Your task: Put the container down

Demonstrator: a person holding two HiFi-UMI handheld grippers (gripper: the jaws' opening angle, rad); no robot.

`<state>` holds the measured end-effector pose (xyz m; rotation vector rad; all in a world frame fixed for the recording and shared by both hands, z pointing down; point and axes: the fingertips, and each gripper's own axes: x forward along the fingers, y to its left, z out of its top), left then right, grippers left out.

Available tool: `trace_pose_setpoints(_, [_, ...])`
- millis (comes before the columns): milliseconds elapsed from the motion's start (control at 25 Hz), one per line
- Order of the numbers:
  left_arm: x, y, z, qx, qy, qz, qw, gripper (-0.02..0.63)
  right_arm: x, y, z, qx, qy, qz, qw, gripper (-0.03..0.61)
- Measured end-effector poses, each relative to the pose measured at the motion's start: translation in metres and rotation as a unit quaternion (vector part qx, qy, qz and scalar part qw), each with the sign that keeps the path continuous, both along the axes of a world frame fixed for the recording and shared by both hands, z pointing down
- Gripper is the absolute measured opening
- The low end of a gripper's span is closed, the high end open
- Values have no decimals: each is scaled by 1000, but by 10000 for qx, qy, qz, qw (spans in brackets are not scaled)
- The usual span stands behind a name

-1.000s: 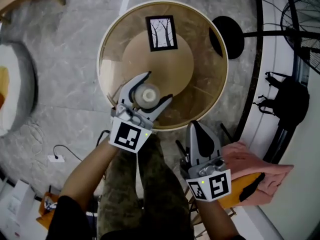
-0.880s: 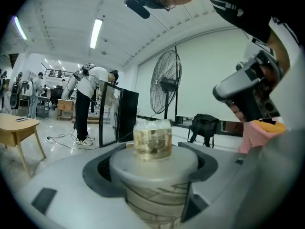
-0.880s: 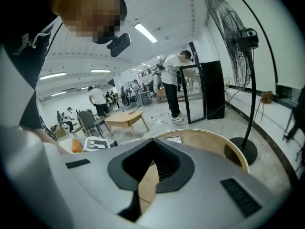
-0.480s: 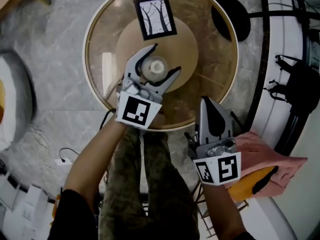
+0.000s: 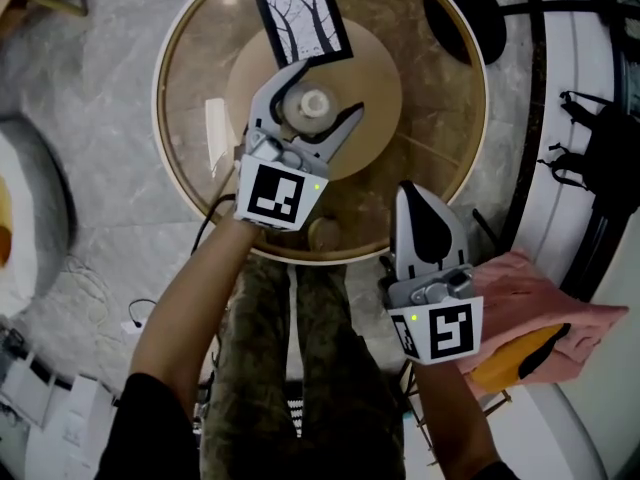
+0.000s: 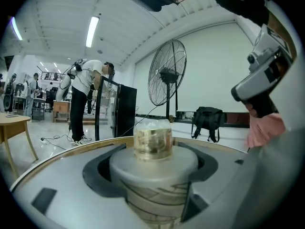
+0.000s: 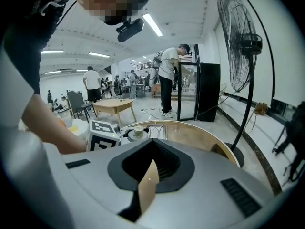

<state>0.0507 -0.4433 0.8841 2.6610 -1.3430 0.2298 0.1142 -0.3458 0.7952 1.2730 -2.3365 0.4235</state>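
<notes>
The container (image 5: 313, 107) is a pale jar with a grey lid and a clear knob on top (image 6: 152, 138). My left gripper (image 5: 325, 93) is shut on it, one jaw on each side of its body. It is over the middle of the round glass table (image 5: 440, 138), above the wooden disc seen through the glass. Whether its base touches the glass is hidden. My right gripper (image 5: 412, 193) hangs at the table's near right rim, jaws shut (image 7: 147, 175) with nothing held. In the right gripper view the container (image 7: 137, 131) shows small at the left.
A framed tree picture (image 5: 300, 18) lies on the table just beyond the container. A fan's black base (image 5: 458, 16) and pole stand at the far right. A pink cloth (image 5: 525, 303) lies beside my right hand, and a black bag (image 5: 592, 168) farther right. People stand in the background.
My left gripper has carried the container from the table's near edge toward the middle, closer to the picture. The right gripper has stayed shut near the rim.
</notes>
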Motion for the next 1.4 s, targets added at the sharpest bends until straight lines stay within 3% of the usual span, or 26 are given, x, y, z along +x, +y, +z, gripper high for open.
trace_pose_setpoints(240, [7,-4,17,-326,-16,35,9995,353,3,9,13,-190,-66,94,9998,21])
trace_pose_setpoints(440, [16,-5,22,-605,-6,339,9976,353,7,11,11,-201,-66,135,9997,21])
trace_pose_setpoints(1000, [21,4,35,-843,-411,522,9942,354,7,27,12,-334,-210,256,9989,21])
trace_pose_setpoints(1240, [20,13,42,-983,-693,577,9911,356,4,36,10,-362,-272,108,9989,21])
trace_pose_setpoints(1400, [15,19,40,-1023,-675,476,9913,357,3,49,10,-393,-298,-53,9988,21])
